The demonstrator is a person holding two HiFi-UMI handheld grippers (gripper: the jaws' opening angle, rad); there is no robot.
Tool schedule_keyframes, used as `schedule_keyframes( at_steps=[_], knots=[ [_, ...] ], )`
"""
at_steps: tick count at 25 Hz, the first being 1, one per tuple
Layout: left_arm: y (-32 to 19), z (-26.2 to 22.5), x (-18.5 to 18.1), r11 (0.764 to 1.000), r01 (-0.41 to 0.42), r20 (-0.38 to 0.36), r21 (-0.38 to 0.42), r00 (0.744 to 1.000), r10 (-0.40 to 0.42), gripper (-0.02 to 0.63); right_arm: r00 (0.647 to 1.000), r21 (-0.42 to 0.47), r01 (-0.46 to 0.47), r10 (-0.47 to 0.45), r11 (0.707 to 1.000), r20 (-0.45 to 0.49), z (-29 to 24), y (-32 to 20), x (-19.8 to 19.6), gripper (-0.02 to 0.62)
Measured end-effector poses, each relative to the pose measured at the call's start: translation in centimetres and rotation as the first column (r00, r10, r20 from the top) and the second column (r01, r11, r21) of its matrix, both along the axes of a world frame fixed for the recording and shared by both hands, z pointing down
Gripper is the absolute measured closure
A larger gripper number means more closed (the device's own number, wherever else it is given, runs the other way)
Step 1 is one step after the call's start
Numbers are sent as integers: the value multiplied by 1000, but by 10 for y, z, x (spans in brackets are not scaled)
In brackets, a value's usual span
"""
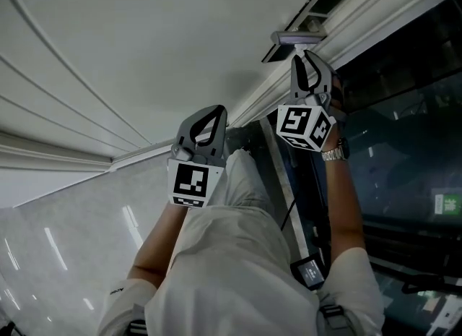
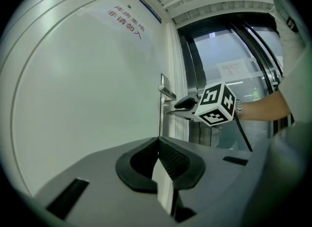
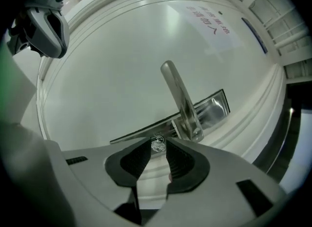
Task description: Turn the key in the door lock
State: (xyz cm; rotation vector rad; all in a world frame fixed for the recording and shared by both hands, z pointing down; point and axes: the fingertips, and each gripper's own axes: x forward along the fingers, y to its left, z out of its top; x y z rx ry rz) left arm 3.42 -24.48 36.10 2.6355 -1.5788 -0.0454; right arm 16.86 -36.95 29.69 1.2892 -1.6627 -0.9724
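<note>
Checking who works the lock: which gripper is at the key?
The right gripper: its jaws stand apart around the small silver key; the left gripper, jaws shut, holds nothing.

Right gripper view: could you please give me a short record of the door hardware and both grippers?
door handle: metal lever on the lock plate
key: silver, at the plate beside the handle, between the tips of the right gripper
right gripper: jaws apart, pads not pressing the key
left gripper: jaws together, empty, away from the door
</note>
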Motion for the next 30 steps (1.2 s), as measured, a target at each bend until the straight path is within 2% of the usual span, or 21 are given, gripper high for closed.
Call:
schedule_keyframes(
  at_steps=[3, 8, 12, 23, 26, 30],
  knots=[
    [-2, 5, 0, 1000, 9, -25, -12, 1000, -9, 597, 996, 2, -21, 21, 1000, -89, 8, -10, 1, 502],
    [-3, 5, 6, 1000, 2, -35, -9, 999, -2, 597, 973, 18, -34, 37, 999, -228, 19, -23, 6, 499],
    [-6, 9, 2, 1000, 13, -38, -18, 999, -14, 597, 968, 55, -29, 42, 998, -247, 15, -31, 2, 499],
    [-7, 16, 5, 998, 37, -48, -41, 998, -39, 597, 988, 53, -11, 19, 999, -151, 12, -35, -1, 500],
    [-7, 17, 6, 998, 40, -49, -45, 998, -42, 597, 997, 39, -6, 9, 999, -73, 10, -34, 0, 502],
    [-7, 19, 3, 997, 56, -54, -52, 997, -59, 597, 996, 8, -5, 4, 1000, 88, 6, -34, 0, 510]
  ],
)
